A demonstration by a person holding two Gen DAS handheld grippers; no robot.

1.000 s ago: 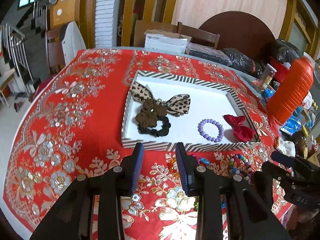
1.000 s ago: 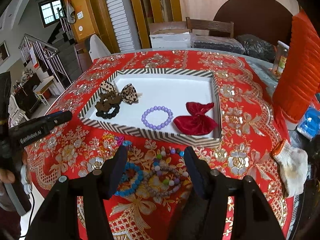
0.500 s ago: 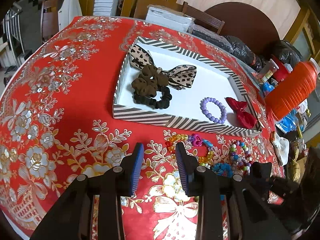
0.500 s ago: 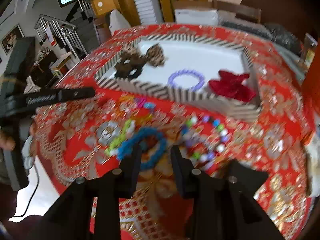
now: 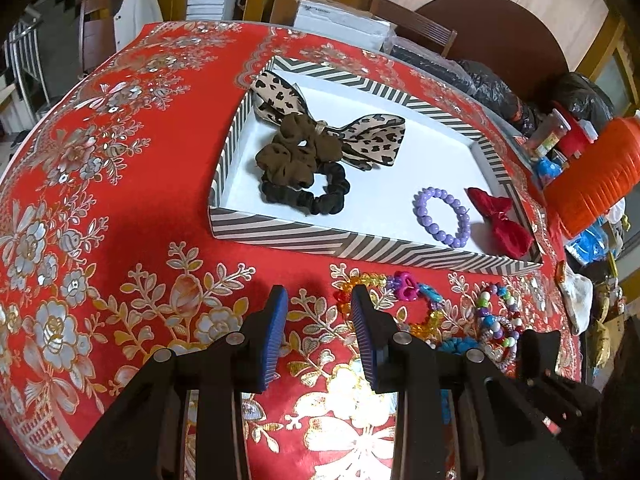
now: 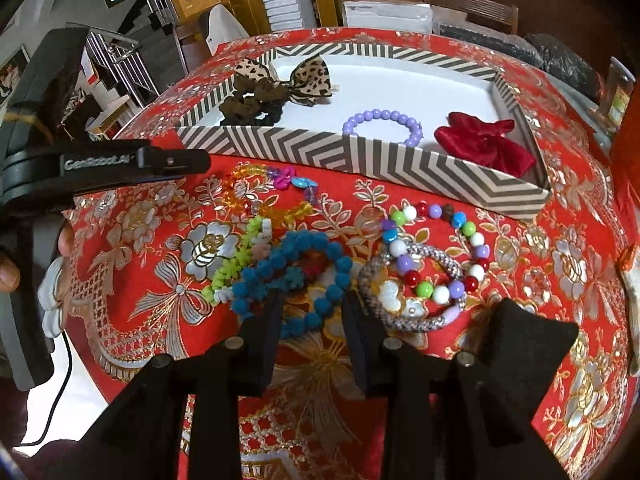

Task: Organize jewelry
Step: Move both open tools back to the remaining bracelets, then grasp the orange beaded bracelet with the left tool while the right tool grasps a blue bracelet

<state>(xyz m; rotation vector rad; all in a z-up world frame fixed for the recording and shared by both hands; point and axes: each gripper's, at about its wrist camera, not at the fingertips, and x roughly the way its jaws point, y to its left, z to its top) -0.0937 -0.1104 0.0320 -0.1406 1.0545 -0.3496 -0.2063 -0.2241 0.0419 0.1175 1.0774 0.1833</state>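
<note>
White "GenRobot.AI" lettering on left gripper (image 6: 176,162) arm.

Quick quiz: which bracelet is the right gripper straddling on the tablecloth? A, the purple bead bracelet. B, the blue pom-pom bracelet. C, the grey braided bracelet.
B: in the right wrist view the right gripper has its open fingers either side of the blue pom-pom bracelet; the purple bead bracelet lies in the striped tray.

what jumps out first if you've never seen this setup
The red and gold floral tablecloth fills both views. On it sits a striped tray holding a leopard bow, scrunchies and a purple bead bracelet. In front, loose bracelets lie in a heap, with the right hand-held gripper open around a blue pom-pom bracelet.
</note>
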